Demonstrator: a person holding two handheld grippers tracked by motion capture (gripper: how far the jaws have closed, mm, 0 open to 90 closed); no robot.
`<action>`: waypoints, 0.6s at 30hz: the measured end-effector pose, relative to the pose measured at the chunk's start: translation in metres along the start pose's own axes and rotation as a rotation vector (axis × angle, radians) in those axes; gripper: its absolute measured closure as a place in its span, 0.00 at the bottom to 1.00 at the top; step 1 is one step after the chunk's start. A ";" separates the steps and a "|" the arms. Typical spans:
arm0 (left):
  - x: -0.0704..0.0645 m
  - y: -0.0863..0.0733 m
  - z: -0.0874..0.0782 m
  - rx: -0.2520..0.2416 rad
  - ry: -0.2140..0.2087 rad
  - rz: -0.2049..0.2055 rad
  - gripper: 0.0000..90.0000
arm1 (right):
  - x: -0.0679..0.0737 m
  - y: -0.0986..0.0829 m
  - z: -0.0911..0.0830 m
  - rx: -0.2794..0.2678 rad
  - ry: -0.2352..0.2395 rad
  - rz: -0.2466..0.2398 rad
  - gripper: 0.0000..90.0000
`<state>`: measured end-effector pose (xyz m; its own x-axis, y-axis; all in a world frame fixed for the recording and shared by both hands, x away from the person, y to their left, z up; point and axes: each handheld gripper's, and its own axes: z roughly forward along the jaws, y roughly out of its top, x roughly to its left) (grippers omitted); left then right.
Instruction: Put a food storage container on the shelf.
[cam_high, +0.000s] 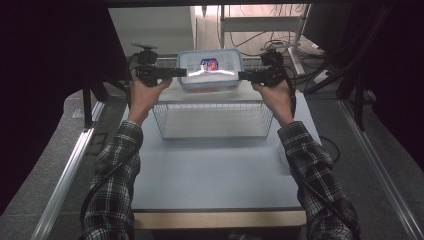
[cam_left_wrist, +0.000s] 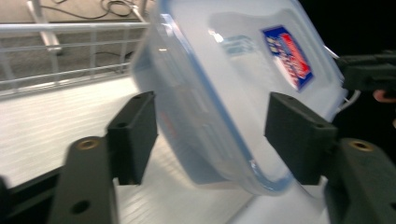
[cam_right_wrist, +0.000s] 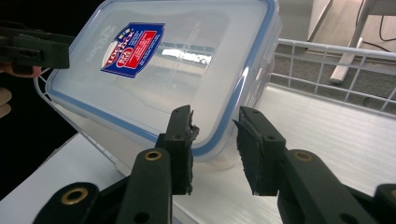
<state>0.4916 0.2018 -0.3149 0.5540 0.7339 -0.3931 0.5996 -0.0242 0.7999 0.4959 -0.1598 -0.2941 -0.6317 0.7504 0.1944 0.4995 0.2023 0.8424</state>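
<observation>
Container (cam_high: 210, 71), clear plastic with a blue-rimmed lid and a red and blue label, hangs between my two grippers above the far side of the wire basket (cam_high: 215, 120), tilted so the lid faces back toward me.

Nearest me the white surface (cam_high: 210, 175) lies bare right up to its front edge, with plenty of room between my sleeves. Beyond that stands the basket, its near wall running across between my wrists.

My left gripper (cam_high: 181, 72) comes at the container's left end. In the left gripper view its jaws stand wide apart, one on either side of the lid's rim (cam_left_wrist: 205, 93); whether either pad actually presses the plastic, I cannot tell.

My right gripper (cam_high: 243, 75) meets the right end. In the right gripper view its jaws are part open with a narrow gap, straddling the blue rim at the corner (cam_right_wrist: 224, 135); the near pad looks to touch the lid, but a firm grip I cannot confirm.

Past the container the basket's far wall (cam_right_wrist: 336, 65) rises, then the floor with loose cables (cam_high: 260, 42) and a table leg. Dark shapes crowd both sides.
</observation>
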 end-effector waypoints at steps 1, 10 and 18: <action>0.000 0.000 0.000 0.000 0.000 0.000 0.44 | 0.000 0.000 0.000 0.000 0.000 0.000 0.73; -0.002 0.004 0.005 0.009 0.024 -0.017 0.51 | 0.004 0.007 0.000 0.000 -0.031 -0.004 0.75; -0.009 -0.004 -0.002 0.008 0.011 -0.034 0.52 | 0.001 0.006 0.000 -0.001 -0.023 -0.003 0.75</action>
<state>0.4832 0.1963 -0.3137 0.5267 0.7421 -0.4147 0.6227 -0.0048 0.7824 0.4982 -0.1578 -0.2884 -0.6195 0.7641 0.1798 0.4967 0.2043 0.8435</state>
